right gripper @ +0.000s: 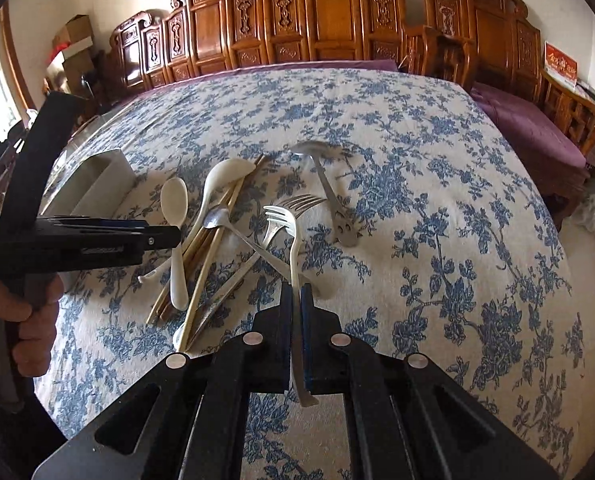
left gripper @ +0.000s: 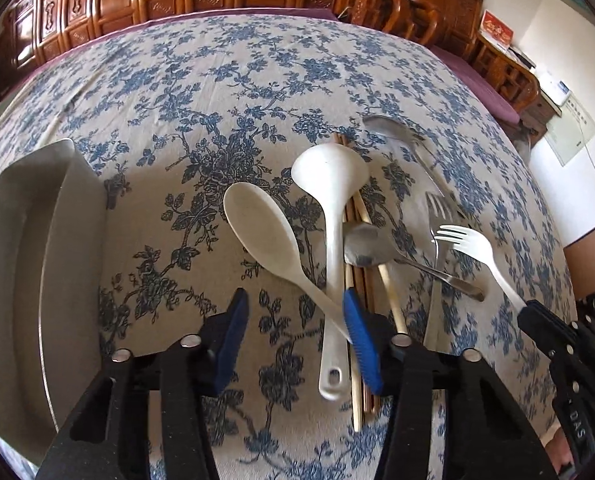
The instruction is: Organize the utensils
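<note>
The right gripper [right gripper: 295, 304] is clamping the handle of the white plastic fork [right gripper: 293, 240] between its blue pads, with the tines pointing away from the fingers and the handle's end sticking out behind them. Whether the fork is already clear of the cloth cannot be told for sure, though it is looking slightly raised.

The left gripper [left gripper: 297, 320] is hanging over the pile with its fingers [left gripper: 361, 344] standing apart. Between them the handles of the flat white spoon [left gripper: 265, 232] and the white ladle [left gripper: 329, 208] are crossing; the right pad is sitting just over the ladle's handle, but neither pad is visibly pressing on anything.

Just beyond the left fingers the wooden chopsticks [left gripper: 361, 280] are lying under the ladle, and a small metal spoon [left gripper: 365, 246] is resting across them. To the right of those fingers a metal fork [left gripper: 437, 216] is lying close to the white fork. Farthest out, well past both grippers, a large metal spoon [right gripper: 325, 172] is lying alone on the floral tablecloth [right gripper: 417, 160].

To the left of the left fingers the grey tray [left gripper: 37, 240] is waiting, and its visible part is showing nothing inside. So the sorting is looking barely begun: one fork is in hand, and nearly everything else is still lying in a heap, needing to be moved over.
</note>
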